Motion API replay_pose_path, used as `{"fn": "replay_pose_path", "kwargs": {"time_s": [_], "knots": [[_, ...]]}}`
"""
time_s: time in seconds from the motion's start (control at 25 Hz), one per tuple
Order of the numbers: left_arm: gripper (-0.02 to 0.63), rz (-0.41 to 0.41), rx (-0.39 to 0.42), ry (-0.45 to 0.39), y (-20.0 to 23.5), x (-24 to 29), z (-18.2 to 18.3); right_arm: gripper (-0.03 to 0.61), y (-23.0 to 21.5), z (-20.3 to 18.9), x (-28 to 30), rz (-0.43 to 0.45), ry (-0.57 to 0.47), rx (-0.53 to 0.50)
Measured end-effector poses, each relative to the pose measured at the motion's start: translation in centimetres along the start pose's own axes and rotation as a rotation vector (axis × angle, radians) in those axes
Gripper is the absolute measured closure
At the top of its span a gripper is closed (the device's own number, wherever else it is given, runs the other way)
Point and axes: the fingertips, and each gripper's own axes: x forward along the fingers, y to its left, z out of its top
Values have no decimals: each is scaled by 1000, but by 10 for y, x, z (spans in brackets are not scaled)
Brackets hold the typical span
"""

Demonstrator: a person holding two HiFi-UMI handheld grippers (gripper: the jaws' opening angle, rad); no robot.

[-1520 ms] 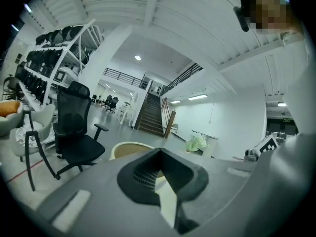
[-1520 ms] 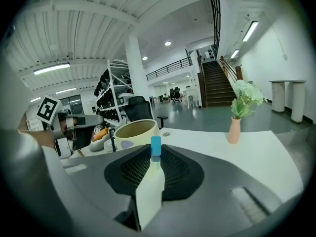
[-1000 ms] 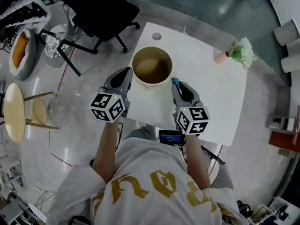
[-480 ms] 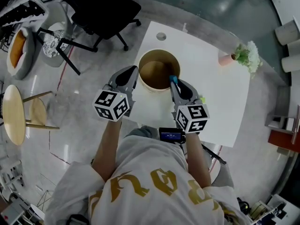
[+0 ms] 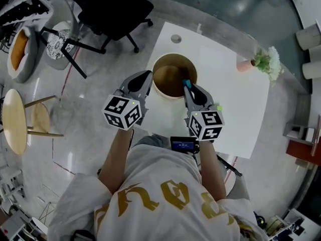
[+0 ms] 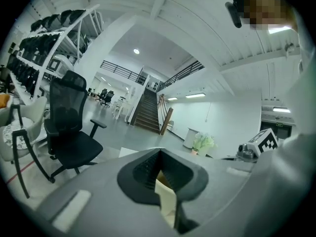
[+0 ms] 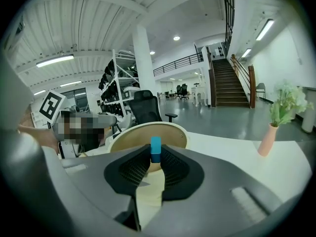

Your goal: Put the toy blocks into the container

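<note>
1. Between the jaws of the right gripper (image 5: 186,85) I am pinching a blue block (image 7: 155,148), upright at the very tips, so I judge it should drop cleanly on release
2. Just ahead of those tips the container (image 5: 175,59) is standing open on the table (image 5: 235,109), with the block hanging at its near rim
3. The left gripper (image 5: 147,76) is waiting beside the container's left wall, jaws narrowed together and carrying nothing, and both forearms are reaching forward side by side

Blue block (image 5: 186,83) in right hand-held gripper (image 5: 187,86) over rim of round container (image 5: 173,55) on white table (image 5: 235,109).
</note>
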Motion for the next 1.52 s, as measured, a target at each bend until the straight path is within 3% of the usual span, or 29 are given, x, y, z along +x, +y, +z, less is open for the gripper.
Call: {"fn": "replay_pose_path", "kwargs": {"time_s": [0.6, 1.24, 1.52], "knots": [[614, -25, 29, 2, -10, -8, 1, 474, 8, 0, -8, -32, -14, -21], [614, -138, 38, 15, -83, 1, -14, 477, -23, -19, -67, -125, -26, 0], [614, -124, 127, 70, -116, 16, -33, 477, -50, -27, -90, -121, -26, 9]]}}
